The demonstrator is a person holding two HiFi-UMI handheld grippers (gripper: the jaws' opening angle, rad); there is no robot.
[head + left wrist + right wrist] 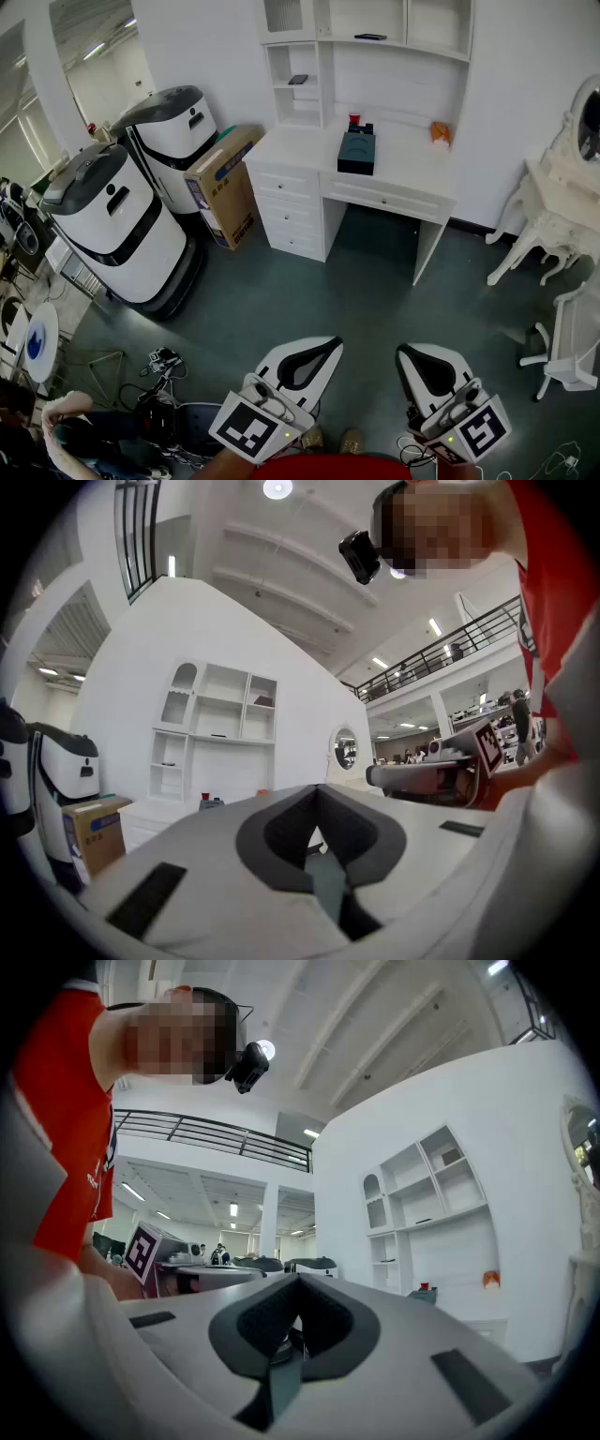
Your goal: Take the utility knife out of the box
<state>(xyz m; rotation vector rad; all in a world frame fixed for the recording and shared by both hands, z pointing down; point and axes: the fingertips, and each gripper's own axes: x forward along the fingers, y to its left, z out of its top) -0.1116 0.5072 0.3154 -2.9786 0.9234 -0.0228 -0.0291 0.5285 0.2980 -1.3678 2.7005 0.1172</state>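
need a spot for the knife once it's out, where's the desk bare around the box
Two bare patches on the desk: right of the dark box, up to the orange thing, and left of the box, up to the desk's left edge. Crowded just behind the box, by a small red item.

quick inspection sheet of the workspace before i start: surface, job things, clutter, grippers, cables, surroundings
surface: white desk with a shelf unit on top, across the floor from both grippers
job's things: dark teal box on the desk; utility knife not seen
clutter: small red item behind the box, orange item to its right
grippers: left gripper and right gripper both shut, nothing between the fingers
cables: tangle of cables on the floor, lower left
surroundings: cardboard box tilted beside the desk, white machines at left, white vanity table at right
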